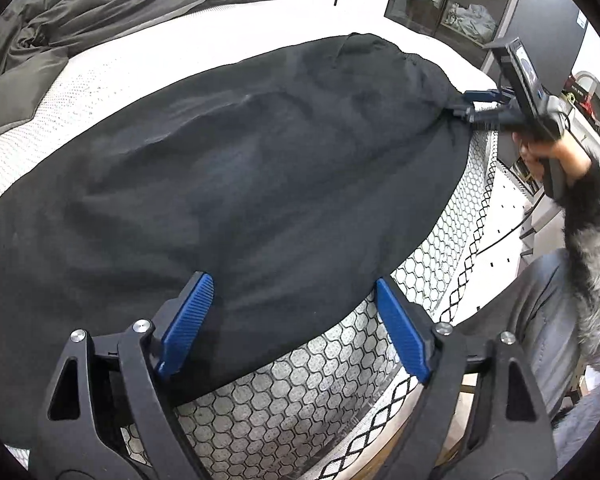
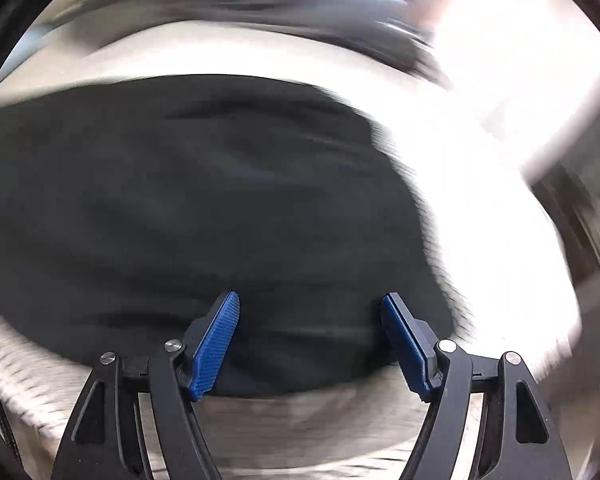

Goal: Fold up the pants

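White mattress (image 1: 100, 92) under dark pants (image 1: 240, 168) stretched lengthwise along its near edge, left claw (image 1: 292, 312) spread empty over one end, right claw (image 2: 310, 340) likewise spread and empty at far end, each hand nearest its own end.

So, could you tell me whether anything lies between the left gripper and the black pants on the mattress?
Nothing visible does. The left gripper stands open right over the near edge of the black pants, with only bare fabric and the mattress side between its pads. The grey bedding lies far off.
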`<state>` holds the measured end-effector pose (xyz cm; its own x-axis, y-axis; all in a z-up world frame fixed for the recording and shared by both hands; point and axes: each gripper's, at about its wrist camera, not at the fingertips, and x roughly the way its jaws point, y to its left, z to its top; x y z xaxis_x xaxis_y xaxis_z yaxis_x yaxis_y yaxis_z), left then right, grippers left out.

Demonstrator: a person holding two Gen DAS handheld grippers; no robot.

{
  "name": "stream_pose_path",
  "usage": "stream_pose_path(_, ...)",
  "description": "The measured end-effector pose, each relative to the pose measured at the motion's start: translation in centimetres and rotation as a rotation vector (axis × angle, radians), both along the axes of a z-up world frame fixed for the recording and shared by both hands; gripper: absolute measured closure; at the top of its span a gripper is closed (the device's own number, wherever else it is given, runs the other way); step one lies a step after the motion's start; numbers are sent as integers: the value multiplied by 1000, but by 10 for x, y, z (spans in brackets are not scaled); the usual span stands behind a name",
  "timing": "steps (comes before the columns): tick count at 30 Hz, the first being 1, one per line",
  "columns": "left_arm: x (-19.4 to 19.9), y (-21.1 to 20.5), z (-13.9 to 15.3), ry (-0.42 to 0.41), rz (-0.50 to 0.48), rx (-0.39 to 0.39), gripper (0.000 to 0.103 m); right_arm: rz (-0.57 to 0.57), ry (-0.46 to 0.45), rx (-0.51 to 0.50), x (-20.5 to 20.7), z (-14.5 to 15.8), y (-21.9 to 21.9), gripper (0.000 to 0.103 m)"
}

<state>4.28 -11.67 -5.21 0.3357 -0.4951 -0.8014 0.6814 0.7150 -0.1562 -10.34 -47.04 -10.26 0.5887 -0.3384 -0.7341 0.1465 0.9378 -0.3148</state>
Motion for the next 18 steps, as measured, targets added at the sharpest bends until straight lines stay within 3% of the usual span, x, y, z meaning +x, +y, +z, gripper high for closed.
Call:
stream_pose_path(2,0,-2,1,-1,4,13,20,-48,-42,97,-4,3,-21,29)
stream_pose_path(4,5,-8,2,10,13,5,20,-35,-62,76,-7,9,-15,32)
stream_pose_path(7,12,3,12,43,36,-76,20,-8,-143,89,-17,27,3,32)
stream_pose_path(10,25,14,23,1,132,-117,20,75,-191,154,-2,39,45,32)
stream_pose_path(12,37,19,20,-18,240,-58,20,165,-158,189,7,31,76,32)
stream_pose_path(15,54,29,3,23,338,20,20,316,-61,120,23,11,139,32)
stream_pose_path(16,56,33,1,20,353,25,20,353,-38,48,26,3,156,32)
stream_pose_path(18,54,38,0,-9,356,41,20,370,-30,-18,27,-5,161,32)
